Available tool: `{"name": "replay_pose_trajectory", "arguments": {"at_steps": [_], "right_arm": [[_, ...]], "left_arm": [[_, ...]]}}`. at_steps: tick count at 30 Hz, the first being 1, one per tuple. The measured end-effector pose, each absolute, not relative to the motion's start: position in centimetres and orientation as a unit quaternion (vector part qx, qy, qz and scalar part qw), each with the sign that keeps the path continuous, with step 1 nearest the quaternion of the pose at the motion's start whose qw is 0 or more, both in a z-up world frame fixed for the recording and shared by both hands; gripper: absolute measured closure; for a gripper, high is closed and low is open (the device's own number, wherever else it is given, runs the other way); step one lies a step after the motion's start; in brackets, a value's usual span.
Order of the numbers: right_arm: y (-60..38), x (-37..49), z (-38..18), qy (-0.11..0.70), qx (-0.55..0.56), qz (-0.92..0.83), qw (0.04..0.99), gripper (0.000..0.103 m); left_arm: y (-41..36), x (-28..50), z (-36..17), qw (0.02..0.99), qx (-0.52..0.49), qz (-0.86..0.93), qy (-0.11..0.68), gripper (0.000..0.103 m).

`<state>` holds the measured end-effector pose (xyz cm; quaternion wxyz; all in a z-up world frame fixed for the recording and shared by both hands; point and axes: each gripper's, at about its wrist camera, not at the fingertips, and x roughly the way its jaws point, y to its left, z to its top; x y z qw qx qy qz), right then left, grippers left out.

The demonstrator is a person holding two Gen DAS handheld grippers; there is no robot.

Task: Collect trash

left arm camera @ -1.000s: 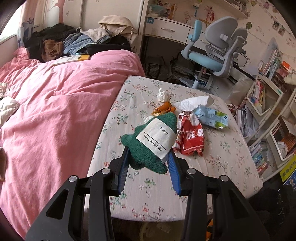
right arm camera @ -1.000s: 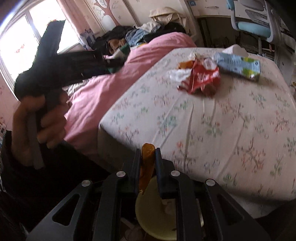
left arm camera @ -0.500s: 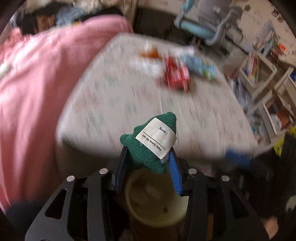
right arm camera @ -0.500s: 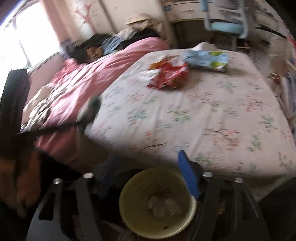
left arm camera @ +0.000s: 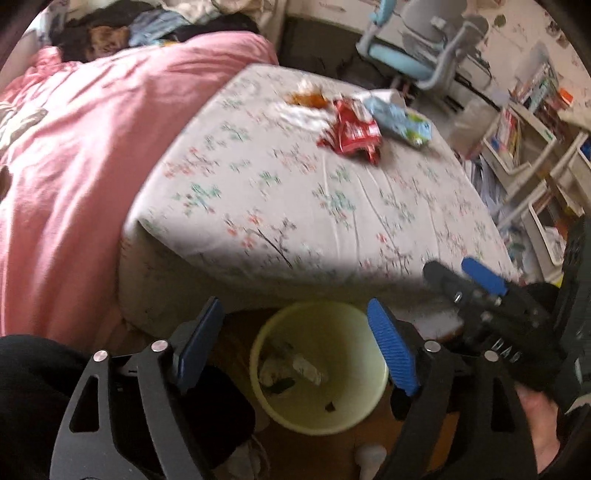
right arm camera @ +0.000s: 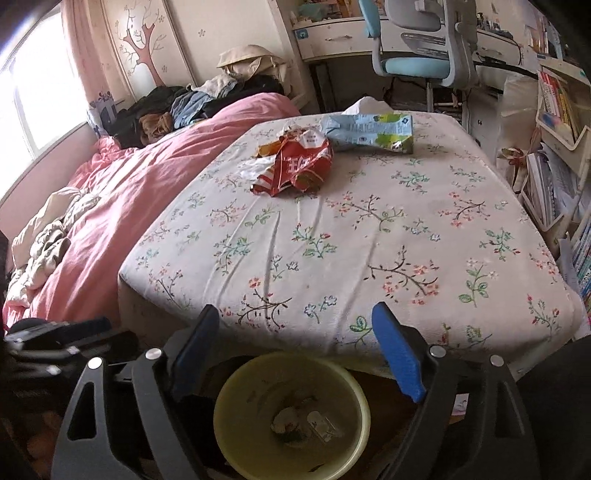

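Remaining trash: red snack wrapper (right arm camera: 293, 164) crumpled on the floral bed sheet (right arm camera: 332, 251), toward the far end of the bed, long axis running roughly from near-left to far-right in the right wrist view. Just behind it and touching or nearly so: pale blue-green packet (right arm camera: 369, 133), long axis across the bed. White tissue (right arm camera: 255, 170) and an orange scrap (right arm camera: 267, 148) tucked against the wrapper's left side; exact contact not resolvable.

Direction from grippers: all of it lies ahead and up-frame, well apart from both, across open sheet. Wrapper sits nearly centred ahead of the right gripper (right arm camera: 295, 354); in the left wrist view it appears right of centre, so right gripper judged the better placed of the two, by little.

Left gripper (left arm camera: 295, 347): jaws wide, have just been opening, nothing between them. Right gripper: jaws wide, likewise just been opening, nothing between them. Both hang over the yellow bin (right arm camera: 291, 413) on the floor at the bed's near edge; bits of trash visible at its bottom.

Obstructions: none on the sheet between bin and wrapper. Pink duvet (right arm camera: 129, 192) to the left, clear of the path. Blue desk chair (right arm camera: 417, 33) and bookshelves (right arm camera: 561, 122) beyond and right, well apart.

Judgement: next reach goes forward over the mattress edge; loose tissue likely to shift if wrapper is pinched first.
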<state>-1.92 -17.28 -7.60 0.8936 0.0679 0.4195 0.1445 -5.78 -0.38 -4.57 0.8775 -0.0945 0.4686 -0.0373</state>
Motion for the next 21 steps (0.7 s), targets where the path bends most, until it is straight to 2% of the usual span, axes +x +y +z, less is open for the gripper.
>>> {"name": "replay_pose_trajectory", "arguments": {"at_steps": [21], "right_arm": [[-16.07, -2.2, -7.83, 0.417, 0.047, 0.15, 0.895, 0.022]], "left_arm": [[0.17, -5.72, -3.46, 0.893, -0.098, -0.016, 0.44, 0.02]]}}
